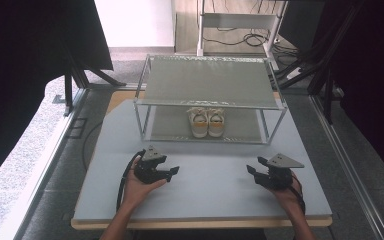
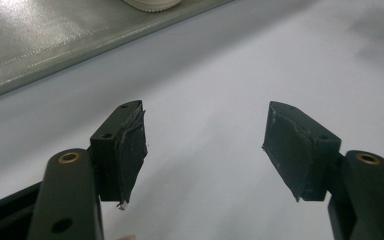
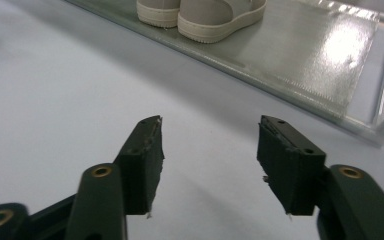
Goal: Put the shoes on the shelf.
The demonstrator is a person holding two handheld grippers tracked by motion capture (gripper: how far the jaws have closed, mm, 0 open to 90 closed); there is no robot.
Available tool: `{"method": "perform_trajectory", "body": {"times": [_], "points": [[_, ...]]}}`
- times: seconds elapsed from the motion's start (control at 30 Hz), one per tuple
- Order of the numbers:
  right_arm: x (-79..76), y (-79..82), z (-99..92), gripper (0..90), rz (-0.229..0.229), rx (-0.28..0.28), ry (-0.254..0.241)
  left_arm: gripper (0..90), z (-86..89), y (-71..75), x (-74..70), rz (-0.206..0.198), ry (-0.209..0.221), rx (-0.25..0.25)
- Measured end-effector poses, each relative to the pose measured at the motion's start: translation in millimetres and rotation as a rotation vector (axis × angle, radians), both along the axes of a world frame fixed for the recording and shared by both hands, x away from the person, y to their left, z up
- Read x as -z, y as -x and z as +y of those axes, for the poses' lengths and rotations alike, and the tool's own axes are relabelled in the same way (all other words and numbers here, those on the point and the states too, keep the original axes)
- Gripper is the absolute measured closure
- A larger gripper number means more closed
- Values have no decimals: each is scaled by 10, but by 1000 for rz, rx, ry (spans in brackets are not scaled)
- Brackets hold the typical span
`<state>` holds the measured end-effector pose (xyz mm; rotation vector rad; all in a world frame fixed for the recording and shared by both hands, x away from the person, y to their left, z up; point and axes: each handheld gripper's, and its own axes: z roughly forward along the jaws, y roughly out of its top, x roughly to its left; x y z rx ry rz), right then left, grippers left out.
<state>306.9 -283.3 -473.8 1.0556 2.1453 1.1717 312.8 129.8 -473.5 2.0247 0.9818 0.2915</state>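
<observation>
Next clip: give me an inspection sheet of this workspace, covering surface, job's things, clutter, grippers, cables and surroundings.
Surface: pale grey table top, bare in front of the rack.
Job's things: pair of beige shoes side by side on the lower shelf of a two-tier metal rack; top shelf bare.
Clutter: nothing seen.
Grippers: left gripper and right gripper both open, nothing between the jaws, held over the table short of the rack.
Cables: a black cable loops from the left gripper; more lie on the floor behind the rack.
Surroundings: dark curtains both sides, white frame at the back, grey floor.
</observation>
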Motion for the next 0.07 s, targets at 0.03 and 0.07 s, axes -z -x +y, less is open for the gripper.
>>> {"method": "perform_trajectory", "body": {"times": [0.03, 0.07], "points": [[-4, -2, -5, 394, 17, 9, -5, 325, 8, 5, 7, 1, 3, -4], [2, -15, -10, 352, 55, 40, 4, 322, 16, 8, 10, 3, 3, -9]]}}
